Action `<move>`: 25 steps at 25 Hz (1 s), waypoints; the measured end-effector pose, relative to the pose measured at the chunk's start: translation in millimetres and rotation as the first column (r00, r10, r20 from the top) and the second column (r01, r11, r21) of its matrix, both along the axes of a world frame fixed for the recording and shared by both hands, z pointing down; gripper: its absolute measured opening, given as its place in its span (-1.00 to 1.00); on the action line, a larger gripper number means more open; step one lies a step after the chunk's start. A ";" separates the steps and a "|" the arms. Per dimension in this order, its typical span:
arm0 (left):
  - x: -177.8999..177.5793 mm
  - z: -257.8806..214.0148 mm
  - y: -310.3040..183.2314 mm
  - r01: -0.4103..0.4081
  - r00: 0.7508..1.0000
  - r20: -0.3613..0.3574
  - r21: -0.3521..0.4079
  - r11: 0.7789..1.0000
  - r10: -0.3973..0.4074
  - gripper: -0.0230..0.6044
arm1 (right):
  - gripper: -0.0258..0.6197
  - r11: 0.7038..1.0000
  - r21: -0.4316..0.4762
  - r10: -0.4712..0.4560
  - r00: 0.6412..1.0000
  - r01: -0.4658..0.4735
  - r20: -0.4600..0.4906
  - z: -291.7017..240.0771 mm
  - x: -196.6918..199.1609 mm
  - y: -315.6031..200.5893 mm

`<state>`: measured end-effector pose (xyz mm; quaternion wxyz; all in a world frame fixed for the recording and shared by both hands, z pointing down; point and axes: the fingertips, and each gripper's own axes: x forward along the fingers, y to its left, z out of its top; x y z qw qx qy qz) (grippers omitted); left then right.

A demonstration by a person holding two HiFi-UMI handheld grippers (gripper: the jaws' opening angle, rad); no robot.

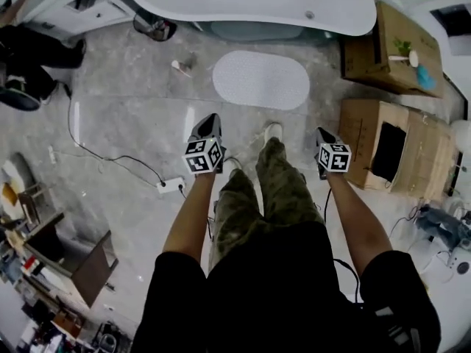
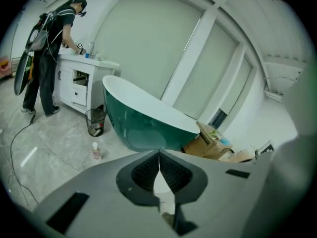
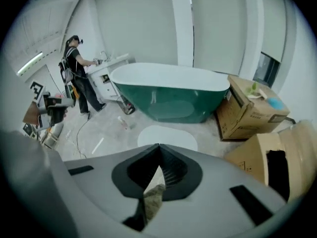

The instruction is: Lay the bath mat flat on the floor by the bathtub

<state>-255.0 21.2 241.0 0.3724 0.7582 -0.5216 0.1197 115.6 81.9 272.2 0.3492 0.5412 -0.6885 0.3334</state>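
Your left gripper (image 1: 209,120) and right gripper (image 1: 322,133) are both closed tight on nothing. By your left foot lies a white power strip (image 1: 171,185), and brown cardboard boxes (image 1: 366,140) stand at your right. Beyond, the white oval bath mat (image 1: 261,79) lies flat and smooth on the grey floor (image 1: 125,116), just beside the green, white-rimmed bathtub (image 1: 250,2). A small bottle (image 1: 179,67) lies to the mat's left.

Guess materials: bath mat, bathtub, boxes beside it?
Bath mat: matte white, fine dotted texture; rubber or textile, can't tell. Bathtub: glossy green outside, white inside, with reflections; likely acrylic or enamel. Boxes: matte brown cardboard, folded flaps.
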 end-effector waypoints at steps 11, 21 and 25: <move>-32.7 -139.0 94.8 0.031 0.992 -0.122 0.100 0.994 -0.019 -0.86 | -0.85 0.986 0.166 -0.025 1.000 0.022 0.016 -175.8 -58.4 36.7; -35.5 -238.2 106.6 -0.003 0.999 -0.043 0.332 0.943 0.019 -0.86 | -0.85 0.928 0.372 -0.035 0.999 0.023 0.024 -274.8 -58.5 37.3; -23.8 -290.6 95.7 0.010 1.000 -0.016 0.425 0.905 -0.004 -0.86 | -0.85 0.878 0.477 -0.061 0.998 0.039 0.031 -328.1 -22.2 10.8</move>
